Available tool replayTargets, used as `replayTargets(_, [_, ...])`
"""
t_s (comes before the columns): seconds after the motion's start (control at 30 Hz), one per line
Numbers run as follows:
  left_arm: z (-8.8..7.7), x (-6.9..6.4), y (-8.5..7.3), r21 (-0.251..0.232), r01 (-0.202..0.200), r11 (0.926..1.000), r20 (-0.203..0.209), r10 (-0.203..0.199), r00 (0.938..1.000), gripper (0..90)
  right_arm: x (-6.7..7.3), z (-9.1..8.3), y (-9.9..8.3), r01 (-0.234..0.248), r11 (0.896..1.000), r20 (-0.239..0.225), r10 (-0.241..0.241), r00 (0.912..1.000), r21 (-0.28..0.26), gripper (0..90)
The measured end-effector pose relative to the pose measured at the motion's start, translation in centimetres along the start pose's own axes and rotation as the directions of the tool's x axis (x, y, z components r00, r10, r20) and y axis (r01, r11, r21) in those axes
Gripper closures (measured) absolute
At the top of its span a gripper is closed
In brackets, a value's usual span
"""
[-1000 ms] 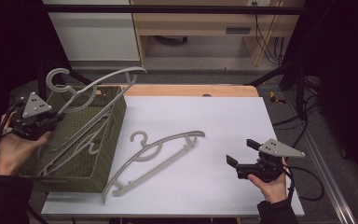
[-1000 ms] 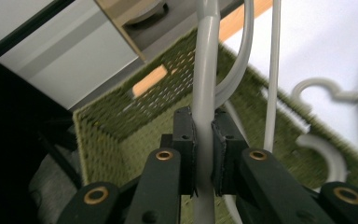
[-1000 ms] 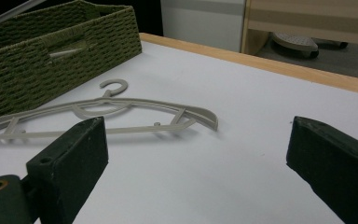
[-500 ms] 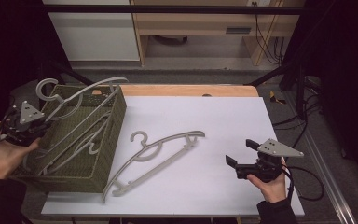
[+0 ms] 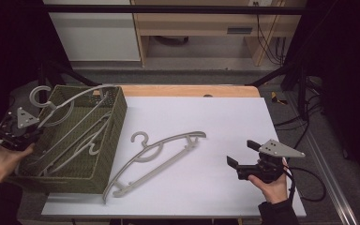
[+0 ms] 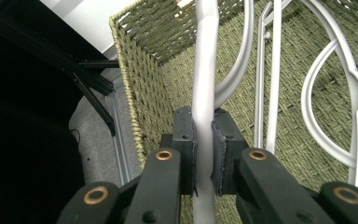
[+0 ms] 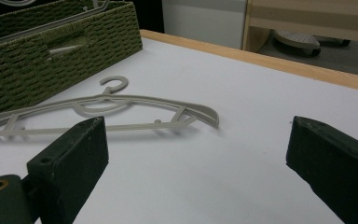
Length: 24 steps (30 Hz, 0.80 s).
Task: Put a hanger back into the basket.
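Note:
A green woven basket [image 5: 110, 136] stands at the table's left side. My left gripper [image 5: 21, 131] sits at its left rim, shut on the arm of a grey hanger [image 5: 70, 103] that leans into the basket with its hook [image 5: 38, 96] past the far left corner. In the left gripper view the pads [image 6: 184, 140] clamp that hanger's bar [image 6: 204, 70], and another hanger [image 6: 349, 93] lies in the basket [image 6: 149, 88]. A further grey hanger [image 5: 154, 157] lies flat on the white table. My right gripper [image 5: 241, 154] rests open near the front right, with that hanger [image 7: 116, 109] ahead of it.
The white table top [image 5: 225, 122] has a wooden strip [image 5: 192, 90] along its far edge. A black frame post [image 6: 93, 88] runs beside the basket's left wall. Cables [image 5: 309, 126] trail off the table's right side.
My left gripper has sunk and shifted left with the held hanger, lowering it further into the basket. The right gripper and the hanger on the table have stayed put.

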<state>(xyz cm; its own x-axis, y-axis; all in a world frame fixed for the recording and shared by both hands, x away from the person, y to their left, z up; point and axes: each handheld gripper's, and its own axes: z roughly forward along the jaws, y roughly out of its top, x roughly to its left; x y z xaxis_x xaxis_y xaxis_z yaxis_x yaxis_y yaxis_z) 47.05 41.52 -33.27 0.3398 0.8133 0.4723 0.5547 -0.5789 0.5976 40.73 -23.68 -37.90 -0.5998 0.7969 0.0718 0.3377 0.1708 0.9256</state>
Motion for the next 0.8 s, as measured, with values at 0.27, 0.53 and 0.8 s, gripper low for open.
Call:
replayTargets(0.27, [1.6,-1.3,-0.2,0.052,-0.026,0.9983,-0.035,0.028,0.999,81.9,0.1,0.1,0.0,-0.003,1.0,-0.002,0.003,1.0,0.0,5.8])
replayTargets(0.53, [3.4,-2.4,-1.3,0.075,-0.015,0.9971,-0.05,0.019,0.9986,81.8,0.1,0.2,-0.1,0.003,1.0,-0.004,-0.003,1.0,0.006,5.8])
replayTargets(0.8, [3.6,-3.0,-1.3,0.094,-0.054,0.9941,-0.045,0.058,0.9973,81.4,0.3,0.4,-0.1,0.006,1.0,-0.006,-0.006,1.0,0.009,5.8])
